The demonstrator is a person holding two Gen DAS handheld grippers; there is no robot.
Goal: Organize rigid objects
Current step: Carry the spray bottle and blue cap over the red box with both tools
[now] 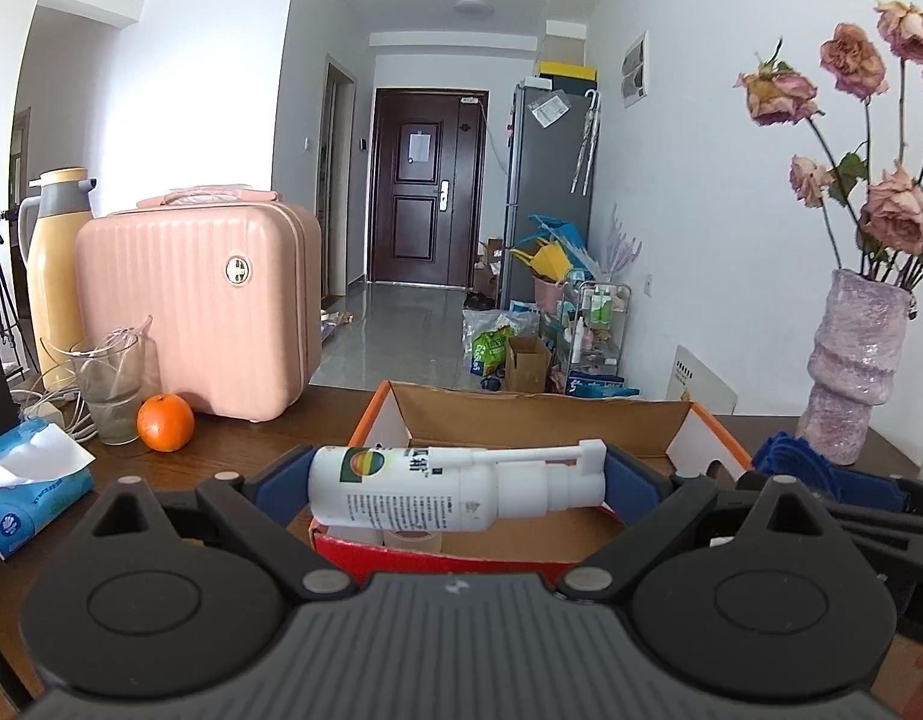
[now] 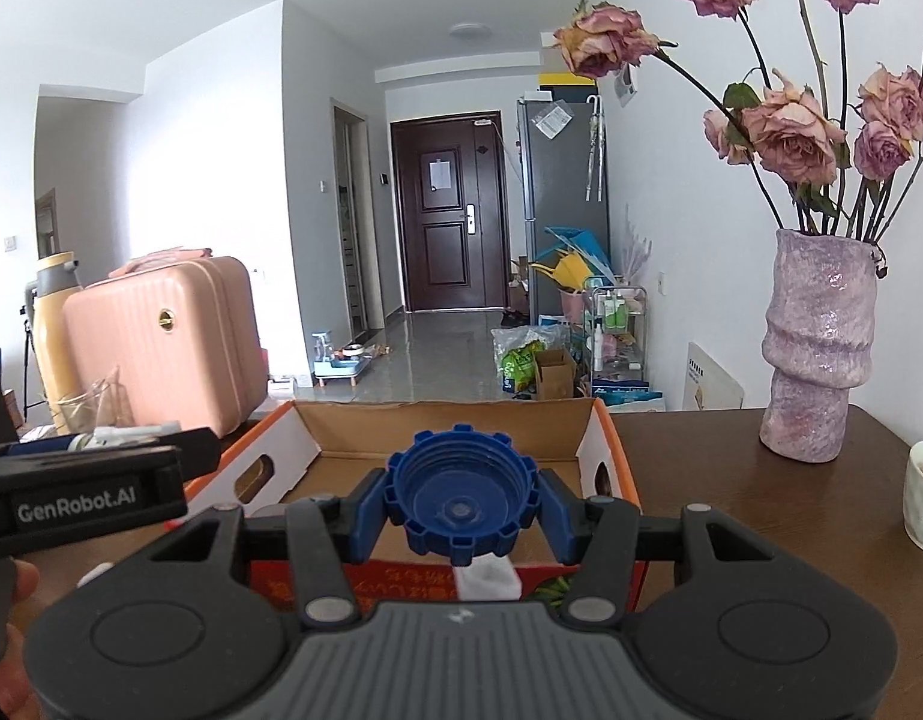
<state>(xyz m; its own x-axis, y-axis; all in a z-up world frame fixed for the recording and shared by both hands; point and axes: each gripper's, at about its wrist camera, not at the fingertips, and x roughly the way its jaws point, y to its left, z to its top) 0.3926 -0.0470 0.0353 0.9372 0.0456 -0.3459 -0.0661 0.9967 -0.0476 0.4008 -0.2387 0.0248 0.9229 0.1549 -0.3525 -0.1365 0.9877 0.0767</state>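
Over the open cardboard box (image 1: 539,420), left gripper (image 1: 458,483) clamps a white spray bottle (image 1: 425,489) lengthwise, nozzle toward 3 o'clock, base toward 9. Right gripper (image 2: 461,495) is closed on a blue ridged cap (image 2: 461,489), hollow side facing camera, above the same box near its front wall. Orange (image 1: 165,422) sits on the table (image 1: 233,450) at 9 o'clock of the box, pink case (image 1: 200,306) behind it. Vase (image 2: 815,348) stands at 3 o'clock.
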